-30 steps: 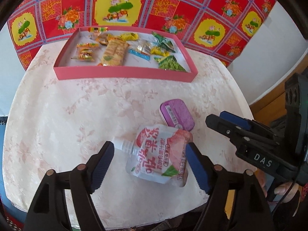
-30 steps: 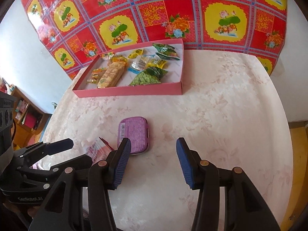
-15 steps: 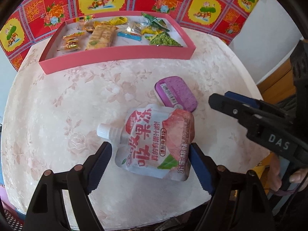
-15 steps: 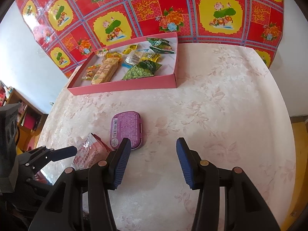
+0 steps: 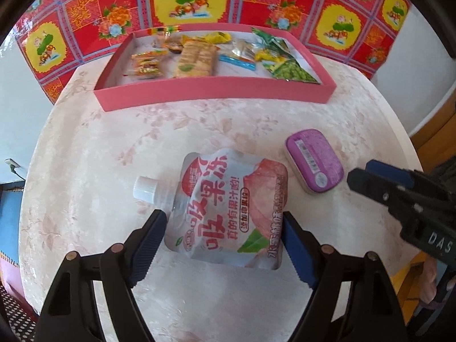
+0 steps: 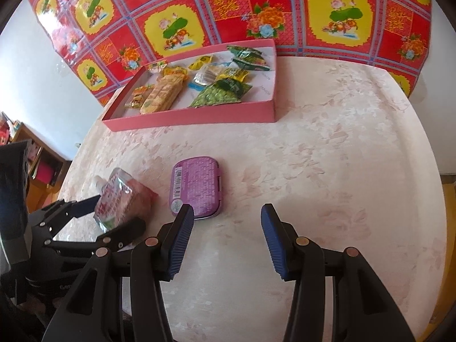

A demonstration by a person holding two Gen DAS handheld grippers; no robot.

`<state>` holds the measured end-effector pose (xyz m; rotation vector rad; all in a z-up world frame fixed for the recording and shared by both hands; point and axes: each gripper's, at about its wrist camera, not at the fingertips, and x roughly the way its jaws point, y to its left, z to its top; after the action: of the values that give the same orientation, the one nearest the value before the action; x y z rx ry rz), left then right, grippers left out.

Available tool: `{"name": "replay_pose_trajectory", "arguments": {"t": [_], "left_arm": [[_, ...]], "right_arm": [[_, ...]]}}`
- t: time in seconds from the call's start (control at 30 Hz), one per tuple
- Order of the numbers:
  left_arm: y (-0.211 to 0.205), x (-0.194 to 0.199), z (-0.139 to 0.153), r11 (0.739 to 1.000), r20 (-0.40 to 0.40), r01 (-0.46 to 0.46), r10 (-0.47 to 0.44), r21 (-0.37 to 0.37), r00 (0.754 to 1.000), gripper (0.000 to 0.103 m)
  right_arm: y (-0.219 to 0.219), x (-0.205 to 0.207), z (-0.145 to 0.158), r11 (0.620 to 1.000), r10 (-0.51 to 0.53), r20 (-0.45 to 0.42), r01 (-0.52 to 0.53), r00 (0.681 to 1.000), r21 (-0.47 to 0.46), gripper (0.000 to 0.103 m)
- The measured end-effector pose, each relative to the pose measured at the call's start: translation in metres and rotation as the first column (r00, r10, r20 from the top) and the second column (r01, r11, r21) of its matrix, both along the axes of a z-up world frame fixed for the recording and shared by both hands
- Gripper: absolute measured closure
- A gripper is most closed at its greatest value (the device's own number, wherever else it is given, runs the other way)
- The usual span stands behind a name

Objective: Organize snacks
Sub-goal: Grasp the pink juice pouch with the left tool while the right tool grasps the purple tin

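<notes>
Your left tongs (image 5: pixel 223 233) grip the jelly pouch (image 5: pixel 228 208) by both side edges, near the counter (image 5: pixel 114 171) edge closest to you; its red Chinese print is too warped to read. Beside the pouch lies the purple tin (image 6: pixel 196 189), barcode sticker up. Your right tongs (image 6: pixel 225 239) are spread wide, holding nothing, with bare cloth ahead, and the pink tray (image 5: pixel 213 91) sits well beyond the pouch

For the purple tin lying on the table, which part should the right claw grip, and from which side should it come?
Grip the purple tin across its two long sides, at mid-length, coming down from above. It lies flat on the table with rounded corners, so the straight long edges suit flat pads best. The right claw is open just beside its near end; the jelly pouch on the left leaves some room.
</notes>
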<state>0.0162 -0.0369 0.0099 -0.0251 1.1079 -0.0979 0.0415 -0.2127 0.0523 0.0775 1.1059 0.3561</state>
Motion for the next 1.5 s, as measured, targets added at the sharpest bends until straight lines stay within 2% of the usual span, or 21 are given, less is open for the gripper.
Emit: {"name": "replay_pose_trajectory", "arguments": {"t": [0.1,0.57,0.93,1.13,1.33,1.5], "left_arm": [[0.004,0.0,0.0,1.0,0.021,-0.005,0.005,0.003,1.0,0.025],[0.034,0.004,0.001,0.996,0.059,-0.088,0.088,-0.01,0.994,0.025],[0.04,0.006,0.001,0.993,0.094,-0.119,0.12,-0.016,0.988,0.025],[0.04,0.004,0.001,0.993,0.102,-0.116,0.117,-0.018,0.988,0.025],[0.039,0.005,0.0,0.993,0.104,-0.113,0.114,-0.016,0.988,0.025],[0.039,0.005,0.0,0.994,0.109,-0.11,0.111,-0.015,0.988,0.025]], "right_arm": [[0.007,0.0,-0.003,1.0,0.014,-0.01,-0.014,1.0,0.002,0.053],[0.037,0.013,-0.011,0.998,0.048,-0.012,-0.048,0.999,-0.03,0.051],[0.054,0.01,-0.009,0.99,0.045,0.065,-0.036,0.997,-0.136,0.051],[0.053,0.006,-0.009,0.993,0.023,0.097,-0.011,0.995,-0.115,0.047],[0.065,-0.002,-0.014,0.978,0.076,0.147,-0.045,0.986,-0.205,0.044],[0.063,-0.004,-0.015,0.978,0.082,0.169,-0.047,0.982,-0.203,0.043]]}}
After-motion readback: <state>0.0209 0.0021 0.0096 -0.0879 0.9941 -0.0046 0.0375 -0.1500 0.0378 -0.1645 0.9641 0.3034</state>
